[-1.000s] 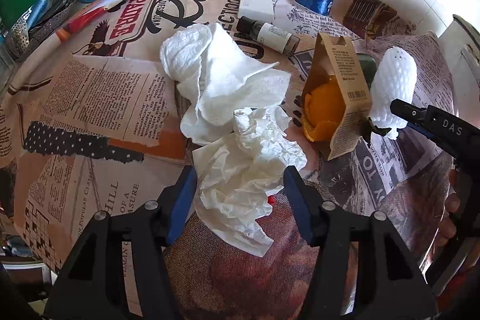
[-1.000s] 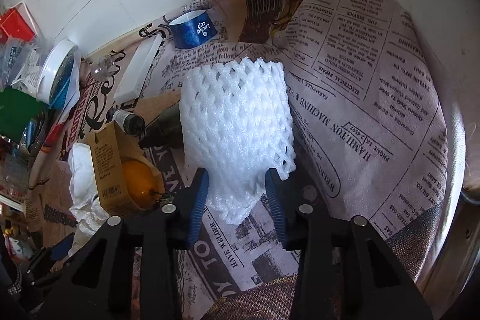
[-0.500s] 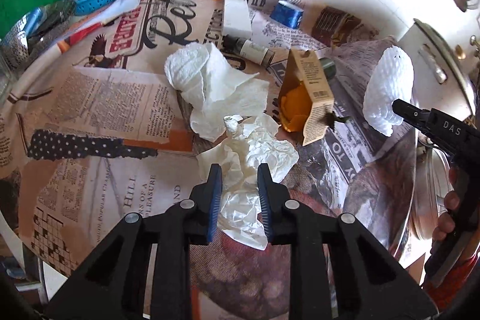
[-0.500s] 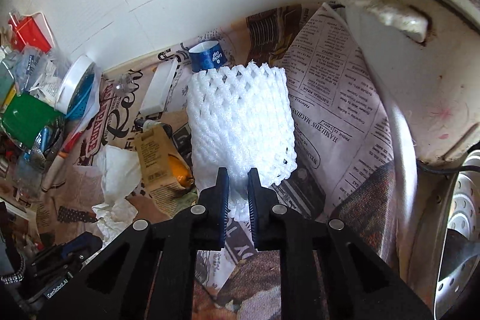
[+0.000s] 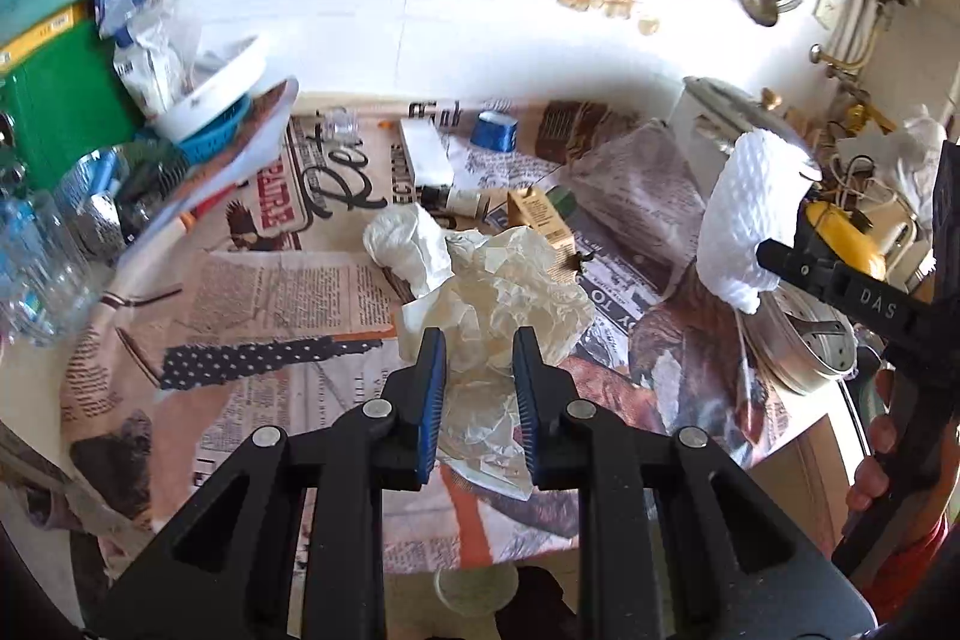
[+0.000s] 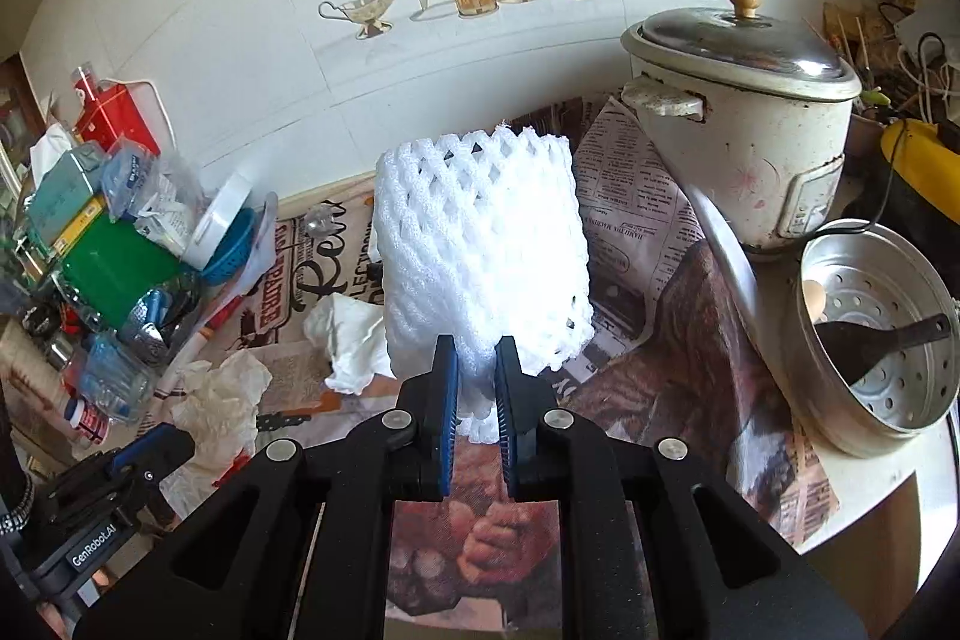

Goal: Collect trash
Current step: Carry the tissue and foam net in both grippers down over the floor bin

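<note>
The rice cooker [image 6: 744, 124], standing on the newspaper-covered table [image 5: 270, 292] against the tiled wall, is taken as the reference landmark.

Left gripper [image 5: 478, 388]: the jaws are drawn in to a narrow gap and are clamped on a crumpled cream paper sheet [image 5: 510, 298]. The sheet is pinched between the blue pads [image 5: 433, 394], with its bunched upper part bulging above the fingertips and its lower edge hanging below them. The sheet appears lifted clear of the table, well to the left of the rice cooker. In the right wrist view the same sheet [image 6: 222, 400] is seen at the tip of the left gripper [image 6: 168, 451].

Right gripper [image 6: 477, 388]: the jaws are nearly fully closed and are clamped on the lower edge of a white foam net sleeve [image 6: 480, 244]. The sleeve is held upright above the fingertips, in the air, just left of the rice cooker. In the left wrist view the sleeve [image 5: 750, 214] is seen at the tip of the right gripper [image 5: 774, 256].

A crumpled white tissue [image 5: 408, 244] lies on the table, well left of the rice cooker. A brown carton [image 5: 537, 217] lies between the tissue and the rice cooker. A perforated metal steamer pan [image 6: 876, 334] stands just in front of the cooker, on its right.
</note>
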`<action>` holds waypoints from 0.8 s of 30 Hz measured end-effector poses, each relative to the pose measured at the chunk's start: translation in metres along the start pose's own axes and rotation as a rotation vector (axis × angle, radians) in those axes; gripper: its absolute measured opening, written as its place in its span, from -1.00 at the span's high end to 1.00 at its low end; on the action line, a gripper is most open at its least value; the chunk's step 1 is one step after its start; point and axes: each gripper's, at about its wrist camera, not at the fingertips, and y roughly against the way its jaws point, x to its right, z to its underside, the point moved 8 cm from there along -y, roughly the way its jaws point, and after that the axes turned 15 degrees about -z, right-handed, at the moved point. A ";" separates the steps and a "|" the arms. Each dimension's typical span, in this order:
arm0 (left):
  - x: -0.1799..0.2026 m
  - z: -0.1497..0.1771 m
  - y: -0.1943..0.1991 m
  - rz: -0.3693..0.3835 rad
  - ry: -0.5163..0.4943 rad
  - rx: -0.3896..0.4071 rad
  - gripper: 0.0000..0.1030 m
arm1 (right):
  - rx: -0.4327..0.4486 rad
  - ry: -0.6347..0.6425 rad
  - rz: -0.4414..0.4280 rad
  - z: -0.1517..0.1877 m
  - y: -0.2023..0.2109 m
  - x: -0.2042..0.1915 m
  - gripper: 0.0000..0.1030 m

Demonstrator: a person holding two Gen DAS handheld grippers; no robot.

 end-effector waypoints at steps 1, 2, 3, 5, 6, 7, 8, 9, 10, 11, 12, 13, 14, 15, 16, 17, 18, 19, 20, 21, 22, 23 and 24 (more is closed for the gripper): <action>-0.002 0.000 0.009 0.005 -0.006 0.013 0.58 | 0.011 -0.001 -0.001 0.003 0.008 -0.006 0.79; -0.003 0.001 0.018 0.008 -0.009 0.023 0.58 | 0.019 -0.002 -0.003 0.006 0.014 -0.011 0.79; -0.005 0.002 0.027 0.013 -0.011 0.032 0.58 | 0.026 -0.002 -0.005 0.008 0.021 -0.016 0.79; -0.005 0.004 0.045 0.024 -0.011 0.047 0.58 | 0.038 0.006 -0.008 0.014 0.037 -0.023 0.79; -0.004 0.005 0.052 0.027 -0.011 0.054 0.58 | 0.044 0.010 -0.008 0.016 0.045 -0.026 0.79; -0.004 0.007 0.060 0.031 -0.011 0.062 0.58 | 0.048 0.014 -0.011 0.019 0.051 -0.030 0.79; -0.003 0.010 0.068 0.033 -0.012 0.071 0.58 | 0.051 0.019 -0.015 0.022 0.058 -0.032 0.79; -0.002 0.013 0.076 0.033 -0.010 0.078 0.58 | 0.054 0.023 -0.017 0.025 0.066 -0.034 0.79; 0.000 0.016 0.083 0.032 -0.007 0.084 0.58 | 0.057 0.031 -0.019 0.030 0.074 -0.037 0.79; 0.003 0.019 0.090 0.034 -0.003 0.087 0.58 | 0.057 0.037 -0.024 0.033 0.080 -0.037 0.79; 0.005 0.022 0.097 0.035 0.003 0.091 0.58 | 0.058 0.045 -0.027 0.037 0.088 -0.040 0.79; 0.008 0.027 0.104 0.035 0.009 0.094 0.58 | 0.058 0.053 -0.034 0.040 0.093 -0.040 0.79; 0.012 0.031 0.111 0.034 0.014 0.097 0.58 | 0.057 0.062 -0.041 0.044 0.099 -0.041 0.79; 0.016 0.036 0.118 0.034 0.020 0.101 0.58 | 0.057 0.070 -0.048 0.047 0.105 -0.041 0.79; 0.021 0.041 0.124 0.032 0.027 0.105 0.58 | 0.056 0.077 -0.058 0.051 0.111 -0.042 0.79; 0.025 0.047 0.130 0.030 0.032 0.109 0.58 | 0.055 0.084 -0.071 0.055 0.117 -0.041 0.79; 0.031 0.053 0.137 0.023 0.036 0.112 0.58 | 0.053 0.092 -0.080 0.060 0.123 -0.041 0.79; 0.036 0.060 0.143 0.014 0.041 0.115 0.58 | 0.050 0.100 -0.090 0.065 0.129 -0.040 0.79; 0.041 0.067 0.148 0.005 0.047 0.114 0.58 | 0.045 0.107 -0.099 0.071 0.136 -0.040 0.79; 0.046 0.075 0.153 -0.001 0.053 0.110 0.58 | 0.036 0.111 -0.107 0.076 0.142 -0.038 0.79; 0.051 0.082 0.158 -0.004 0.060 0.105 0.58 | 0.027 0.115 -0.114 0.081 0.147 -0.037 0.79; 0.057 0.090 0.162 -0.007 0.065 0.101 0.58 | 0.017 0.119 -0.120 0.087 0.154 -0.035 0.79; 0.062 0.098 0.166 -0.013 0.066 0.094 0.58 | 0.007 0.125 -0.122 0.093 0.160 -0.033 0.79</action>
